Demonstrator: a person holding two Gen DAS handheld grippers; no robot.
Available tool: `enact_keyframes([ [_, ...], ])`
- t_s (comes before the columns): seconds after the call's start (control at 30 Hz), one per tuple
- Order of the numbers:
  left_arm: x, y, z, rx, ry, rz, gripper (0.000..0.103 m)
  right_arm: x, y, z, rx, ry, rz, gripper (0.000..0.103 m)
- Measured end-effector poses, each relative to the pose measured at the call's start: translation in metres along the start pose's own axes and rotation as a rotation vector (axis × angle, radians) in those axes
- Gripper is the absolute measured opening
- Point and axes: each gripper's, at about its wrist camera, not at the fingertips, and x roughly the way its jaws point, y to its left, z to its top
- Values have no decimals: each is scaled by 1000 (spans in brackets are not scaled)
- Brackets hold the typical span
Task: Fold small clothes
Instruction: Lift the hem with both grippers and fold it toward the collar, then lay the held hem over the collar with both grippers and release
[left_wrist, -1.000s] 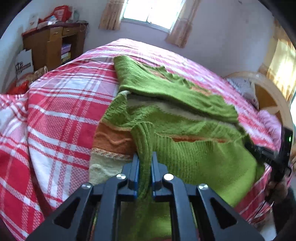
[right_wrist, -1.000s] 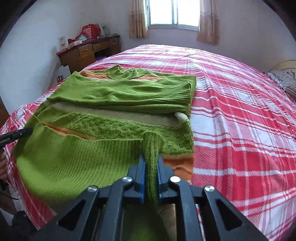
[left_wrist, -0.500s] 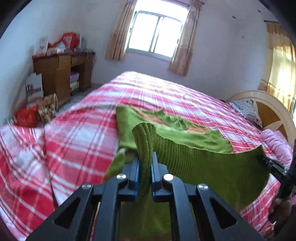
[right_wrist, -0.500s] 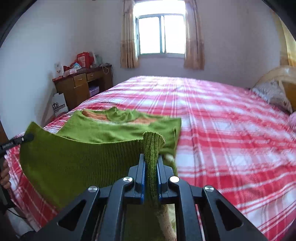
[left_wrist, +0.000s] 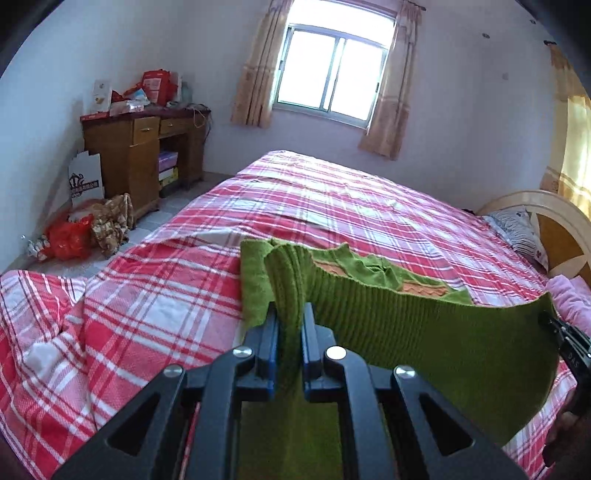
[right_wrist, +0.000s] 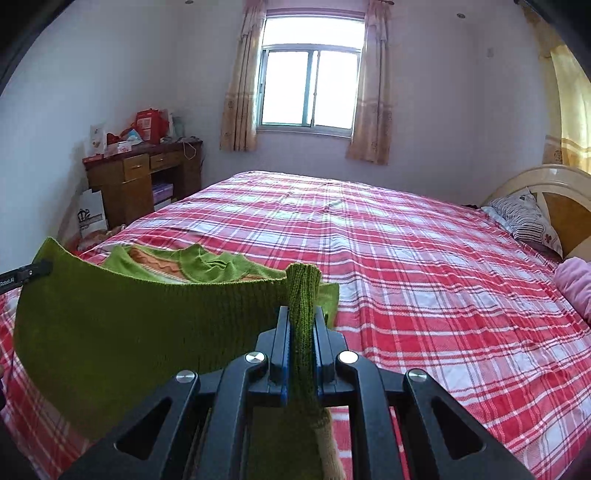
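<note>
My left tongs (left_wrist: 289, 325) and right tongs (right_wrist: 301, 328) each clamp a corner of the green ribbed knit sweater (right_wrist: 122, 325), its hem stretched above the red plaid bed (right_wrist: 424, 280).

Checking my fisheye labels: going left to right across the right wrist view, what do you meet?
Brown wooden desk → lifted green knitted sweater → right gripper → red plaid bedspread → patterned pillow.

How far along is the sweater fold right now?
Done: the sleeves look folded in, though that is mostly hidden. In hand: the left hand-held gripper and right hand-held gripper each pinch a hem corner of the green sweater, lifted off the bed. Left: laying the hem over the collar end.
</note>
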Motion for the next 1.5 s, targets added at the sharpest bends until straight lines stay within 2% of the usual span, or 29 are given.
enact_keyframes([
  [0.37,38,-1,35,-67,-10,-1,10,44,-2,29,-12,-6,-37,9],
  [0.63,66,-7,47,-58,-9,31,10,82,-2,44,-20,10,-55,9],
  [0.87,99,-9,67,-55,-5,40,10,138,-3,61,-30,45,-77,9],
  [1.03,139,-14,70,-63,34,65,10,182,-3,64,-21,101,-95,9],
  [1.17,176,-12,60,-63,103,124,10,223,-4,56,-19,177,-109,9],
  [1.3,186,-9,57,-80,144,142,10,244,-5,47,-32,226,-116,9],
  [1.37,193,-9,57,-82,171,166,13,250,-4,45,-42,244,-126,9],
  [1.4,197,-8,57,-82,191,191,18,252,-4,44,-45,252,-131,9],
  [1.47,201,-4,59,-110,214,243,35,260,-3,42,-56,295,-145,9],
  [1.5,201,-1,59,-132,222,273,54,265,-3,41,-59,321,-156,10],
])
